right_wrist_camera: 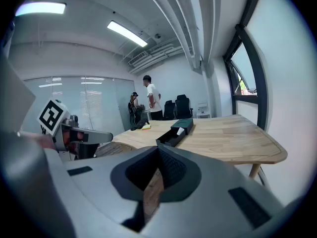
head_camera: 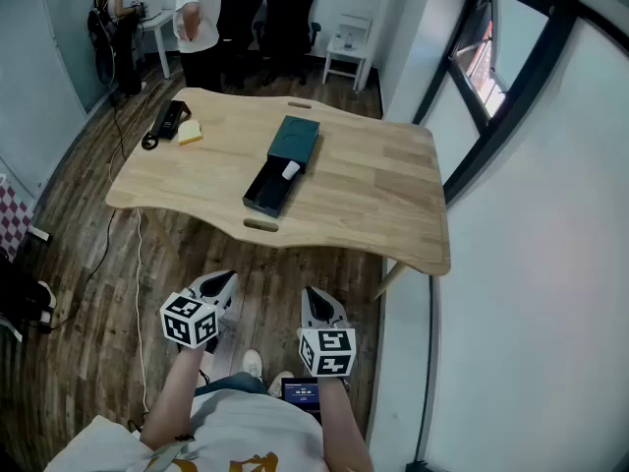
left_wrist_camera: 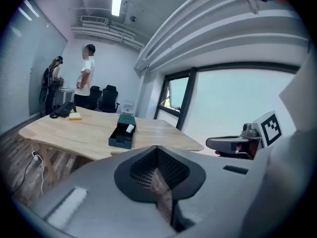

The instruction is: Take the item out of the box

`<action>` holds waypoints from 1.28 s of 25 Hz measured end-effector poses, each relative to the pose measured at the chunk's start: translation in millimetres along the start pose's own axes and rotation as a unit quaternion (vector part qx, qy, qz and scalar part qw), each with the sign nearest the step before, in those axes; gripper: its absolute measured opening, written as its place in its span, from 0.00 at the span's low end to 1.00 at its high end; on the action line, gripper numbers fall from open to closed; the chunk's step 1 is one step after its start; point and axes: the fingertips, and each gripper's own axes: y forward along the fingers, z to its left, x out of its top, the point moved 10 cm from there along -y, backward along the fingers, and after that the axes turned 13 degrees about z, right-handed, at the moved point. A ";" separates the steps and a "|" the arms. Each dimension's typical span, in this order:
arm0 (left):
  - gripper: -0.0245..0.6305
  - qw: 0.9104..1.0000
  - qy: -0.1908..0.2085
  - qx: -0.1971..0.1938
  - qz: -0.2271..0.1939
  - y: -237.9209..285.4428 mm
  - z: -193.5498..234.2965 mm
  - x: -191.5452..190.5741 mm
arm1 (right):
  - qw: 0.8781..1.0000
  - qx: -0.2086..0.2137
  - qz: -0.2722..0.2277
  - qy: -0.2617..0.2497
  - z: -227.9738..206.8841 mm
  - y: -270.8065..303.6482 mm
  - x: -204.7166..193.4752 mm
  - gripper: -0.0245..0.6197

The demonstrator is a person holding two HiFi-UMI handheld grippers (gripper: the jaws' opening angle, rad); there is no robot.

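Observation:
A dark green box point(head_camera: 296, 135) lies in the middle of the wooden table point(head_camera: 378, 200). Its black drawer point(head_camera: 267, 192) is slid out toward me. A small white item point(head_camera: 291, 170) rests in the drawer next to the sleeve. Both grippers hang low in front of the table's near edge, far from the box. My left gripper point(head_camera: 222, 284) is shut and empty, and my right gripper point(head_camera: 318, 299) is shut and empty too. The left gripper view shows the box point(left_wrist_camera: 123, 132) and the item point(left_wrist_camera: 130, 128) beyond the closed jaws. In the right gripper view the box point(right_wrist_camera: 176, 133) lies far off.
A black desk phone point(head_camera: 169, 120) and a yellow pad point(head_camera: 190, 132) lie at the table's far left corner. Two people point(head_camera: 195, 23) stand behind the table near office chairs point(head_camera: 285, 13) and a white side table point(head_camera: 349, 52). A window wall point(head_camera: 511, 77) runs along the right.

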 end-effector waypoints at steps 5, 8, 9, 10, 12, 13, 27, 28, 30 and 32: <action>0.04 1.000 -0.009 0.005 -0.006 -5.6 0.6 -3.7 | 1.000 -0.003 0.002 -0.005 3.1 -1.5 -3.4 0.05; 0.04 1.000 -0.008 0.005 -0.010 -3.9 -2.2 -2.5 | 1.000 0.000 0.001 -0.005 3.5 0.8 -3.4 0.05; 0.04 1.000 -0.006 0.006 -0.010 -3.8 -2.5 -2.1 | 1.000 0.000 -0.001 -0.003 3.2 1.1 -3.3 0.05; 0.04 1.000 -0.005 0.006 -0.010 -3.2 -2.2 -1.5 | 1.000 -0.001 -0.003 -0.001 1.9 1.6 -2.8 0.05; 0.04 1.000 -0.006 0.009 -0.011 -0.3 0.0 0.5 | 1.000 -0.006 -0.006 0.002 -3.1 3.1 -1.1 0.05; 0.04 1.000 -0.007 0.011 -0.012 1.7 1.2 1.7 | 1.000 -0.008 -0.006 0.004 -6.3 3.8 -0.2 0.05; 0.04 0.999 -0.006 0.000 -0.037 85.8 44.6 70.0 | 0.999 -0.022 -0.025 -0.005 -73.0 68.8 58.0 0.05; 0.04 0.999 -0.008 -0.005 -0.035 97.1 51.1 77.4 | 0.999 -0.025 -0.024 -0.003 -79.6 77.8 64.1 0.05; 0.04 0.999 -0.009 -0.011 -0.031 119.8 67.0 92.7 | 0.999 -0.032 -0.020 0.003 -92.5 98.1 76.3 0.05; 0.04 0.999 -0.009 -0.017 -0.026 143.5 85.9 110.7 | 0.999 -0.039 -0.012 0.010 -106.5 121.7 90.5 0.05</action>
